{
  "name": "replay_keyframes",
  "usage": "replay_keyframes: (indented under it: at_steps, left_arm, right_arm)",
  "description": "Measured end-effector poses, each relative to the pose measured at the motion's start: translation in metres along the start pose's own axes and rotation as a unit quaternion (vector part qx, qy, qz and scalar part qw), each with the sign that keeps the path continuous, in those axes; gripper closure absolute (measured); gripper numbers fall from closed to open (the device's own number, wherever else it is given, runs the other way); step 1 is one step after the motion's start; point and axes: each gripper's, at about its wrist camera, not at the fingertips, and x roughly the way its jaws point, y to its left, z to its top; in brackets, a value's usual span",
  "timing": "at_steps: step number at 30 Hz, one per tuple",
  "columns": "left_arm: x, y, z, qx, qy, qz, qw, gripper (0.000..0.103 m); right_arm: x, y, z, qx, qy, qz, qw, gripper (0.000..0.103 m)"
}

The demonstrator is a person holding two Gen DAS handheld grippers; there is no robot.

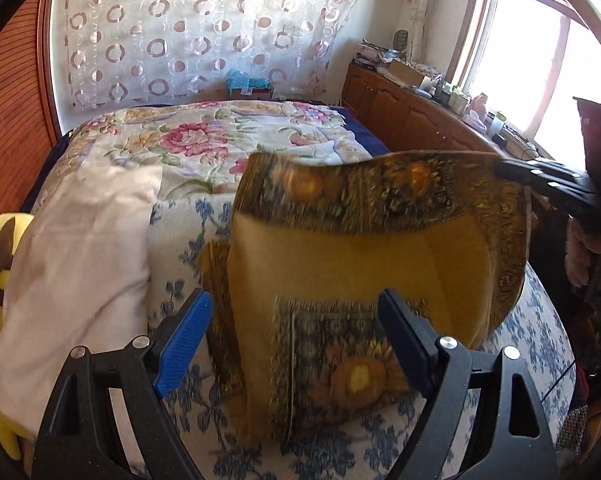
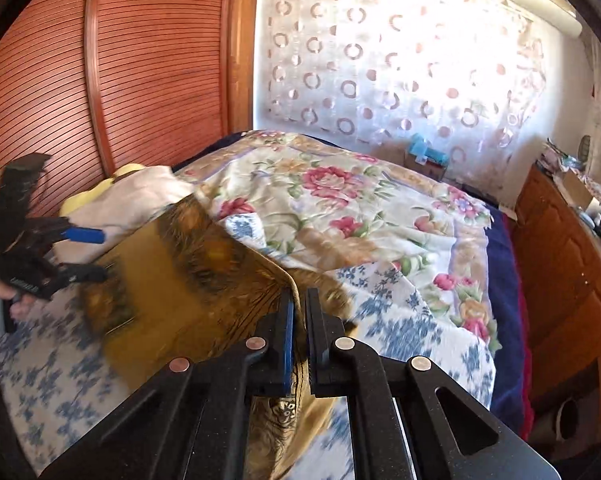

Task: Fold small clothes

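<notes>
Roughly, then, every place below is given relative to the bed.

Setting: a bed (image 1: 172, 236) with a blue-flowered sheet at its near end and a rose-patterned quilt (image 1: 204, 140) further up; a wooden wardrobe stands beside it.

Cloth: a small mustard-yellow cloth with a dark sunflower border (image 1: 340, 264) sits at the near end of the bed, one part flat on the sheet and one edge lifted clear into the air (the picture is smeared there).

Right gripper: the right gripper (image 2: 299, 320) has its fingers pressed together on a border edge of the cloth, which runs between them and hangs below, above the sheet.

Left gripper: the left gripper (image 1: 296, 344) has its blue-padded fingers spread wide, low over the near end of the bed, one either side of the flat part of the cloth, pinching nothing.

Other things on the bed: a pale pink folded blanket (image 1: 80, 264) by the bed's wardrobe side, with something yellow (image 1: 0, 264) beyond it.

Risk, slipping: the pinch catches only a thin edge, so a quick pull could tug it free and the fold would collapse.

Risk, dragging: nothing pins the flat part, so the whole cloth could slide across the sheet and crease crookedly.
</notes>
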Motion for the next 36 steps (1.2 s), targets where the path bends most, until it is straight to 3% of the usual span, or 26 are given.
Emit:
replay_keyframes:
  at_steps: [5,11,16,18,19,21,23,29,36]
  left_arm:
    - [0.008,0.005,0.011,-0.008,-0.006,0.005,0.9999,0.018]
    - [0.023,0.023,0.016,-0.033,-0.003,0.023,0.9992,0.018]
    - [0.036,0.032,0.014,-0.045,0.011,0.031,0.9984,0.019]
    - [0.041,0.035,0.013,-0.049,0.017,0.033,0.9981,0.020]
    - [0.042,0.036,0.013,-0.049,0.019,0.034,0.9980,0.020]
    - [0.045,0.036,0.012,-0.047,0.020,0.036,0.9981,0.022]
    - [0.046,0.037,0.011,-0.047,0.021,0.035,0.9981,0.025]
    - [0.056,0.040,0.009,-0.048,0.032,0.042,0.9975,0.044]
    - [0.060,0.043,0.007,-0.053,0.041,0.043,0.9968,0.045]
  right_arm:
    - [0.051,-0.013,0.000,0.013,0.038,-0.005,0.999,0.098]
    - [0.079,-0.024,0.001,0.032,0.065,-0.004,0.997,0.098]
    - [0.065,-0.041,0.012,0.057,0.061,-0.007,0.997,0.097]
    - [0.055,-0.040,0.010,0.060,0.059,-0.015,0.996,0.076]
    - [0.050,-0.038,0.009,0.060,0.052,-0.016,0.997,0.071]
    - [0.037,-0.036,0.006,0.074,0.041,-0.012,0.996,0.048]
    - [0.031,-0.035,0.000,0.092,0.037,-0.009,0.995,0.039]
    - [0.039,-0.033,-0.019,0.121,0.067,0.013,0.990,0.033]
    - [0.073,-0.038,-0.033,0.136,0.105,0.021,0.985,0.028]
